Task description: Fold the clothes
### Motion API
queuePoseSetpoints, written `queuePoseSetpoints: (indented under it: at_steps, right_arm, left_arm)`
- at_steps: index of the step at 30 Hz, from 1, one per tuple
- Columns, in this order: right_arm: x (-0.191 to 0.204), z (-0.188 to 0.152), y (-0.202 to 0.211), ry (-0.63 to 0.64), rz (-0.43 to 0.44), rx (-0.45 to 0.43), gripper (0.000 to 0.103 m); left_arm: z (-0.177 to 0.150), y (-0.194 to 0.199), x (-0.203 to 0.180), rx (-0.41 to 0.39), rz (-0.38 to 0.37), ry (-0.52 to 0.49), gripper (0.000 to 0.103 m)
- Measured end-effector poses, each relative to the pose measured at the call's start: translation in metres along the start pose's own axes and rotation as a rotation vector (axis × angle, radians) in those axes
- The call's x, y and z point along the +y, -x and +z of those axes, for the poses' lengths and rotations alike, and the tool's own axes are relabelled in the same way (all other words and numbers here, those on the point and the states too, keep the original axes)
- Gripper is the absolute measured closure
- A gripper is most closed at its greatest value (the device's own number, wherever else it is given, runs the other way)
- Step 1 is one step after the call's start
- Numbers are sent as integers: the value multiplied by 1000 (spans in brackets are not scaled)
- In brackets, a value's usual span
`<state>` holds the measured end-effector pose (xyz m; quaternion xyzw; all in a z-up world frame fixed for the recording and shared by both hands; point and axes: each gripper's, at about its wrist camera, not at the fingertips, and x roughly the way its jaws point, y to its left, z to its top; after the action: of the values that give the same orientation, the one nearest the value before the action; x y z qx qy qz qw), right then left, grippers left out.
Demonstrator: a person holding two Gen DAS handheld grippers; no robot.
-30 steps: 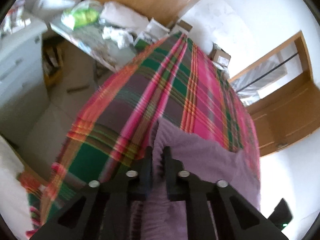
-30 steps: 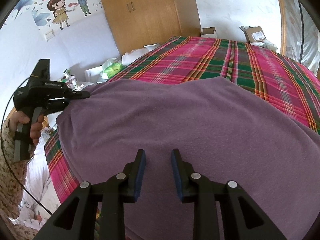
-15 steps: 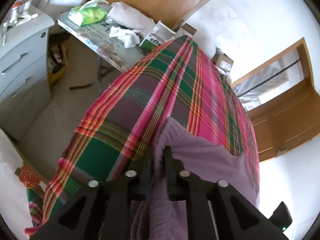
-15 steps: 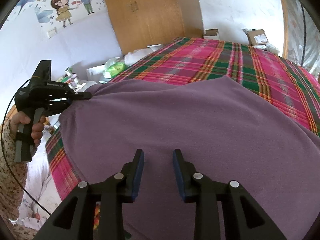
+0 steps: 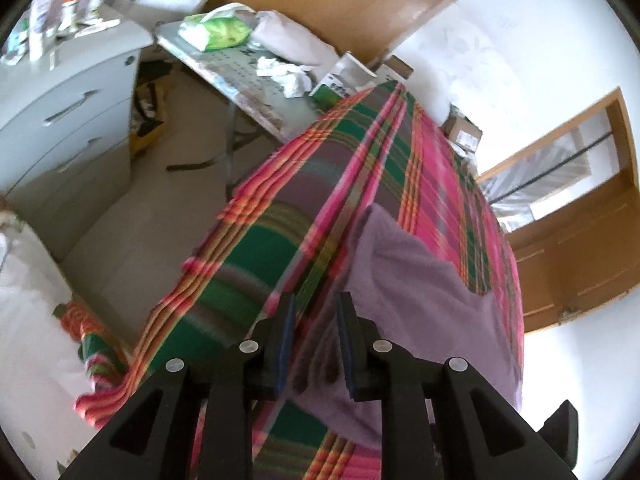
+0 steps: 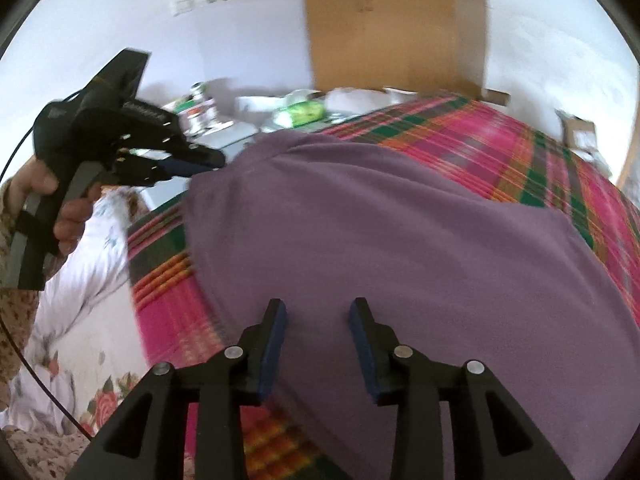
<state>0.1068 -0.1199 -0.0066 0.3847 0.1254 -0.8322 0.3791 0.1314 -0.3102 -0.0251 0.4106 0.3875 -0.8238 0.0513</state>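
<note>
A purple fleece garment (image 6: 400, 240) lies spread on a plaid pink-and-green bedspread (image 6: 500, 148). My right gripper (image 6: 318, 308) hovers open just above the garment's near edge, with nothing between its fingers. In the left wrist view, my left gripper (image 5: 316, 304) is open over the garment's left corner (image 5: 400, 280), with purple cloth lying loose beneath the jaws. The right wrist view shows the left gripper (image 6: 208, 160) held in a hand (image 6: 60, 208), its tips beside the garment's far left corner.
The bed's left edge (image 5: 192, 264) drops to a bare floor (image 5: 132, 216). Beyond it stand a white drawer unit (image 5: 68, 112) and a cluttered folding table (image 5: 248, 76). A wooden wardrobe (image 6: 392, 24) and cardboard boxes (image 6: 576, 132) sit at the far end. Floral bedding (image 6: 80, 320) lies at the near left.
My left gripper has opened and let go of the garment's corner, which now rests on the bedspread. The right gripper has stayed open and its view has swung left.
</note>
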Motion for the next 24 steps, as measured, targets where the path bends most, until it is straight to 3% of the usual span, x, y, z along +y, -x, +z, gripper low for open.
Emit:
queuePoseSetpoints:
  at_steps: [4, 8, 14, 15, 21, 24]
  right_arm:
    - [16, 19, -3, 34, 64, -57, 67]
    - [33, 35, -16, 57, 148, -62, 67]
    - [78, 44, -38, 257, 61, -57, 59]
    - [84, 45, -43, 283, 39, -45, 59]
    - [98, 51, -63, 333, -85, 4, 58]
    - [99, 55, -70, 330, -125, 16, 58]
  left_arm:
    - [-10, 12, 8, -15, -8, 32, 82]
    - [-19, 20, 16, -25, -21, 70, 82]
    - [-24, 23, 31, -23, -77, 163, 81]
    - [-24, 24, 33, -28, -82, 175, 77]
    - [-19, 20, 42, -14, -112, 231, 68]
    - [-17, 16, 43, 2, -113, 240, 68]
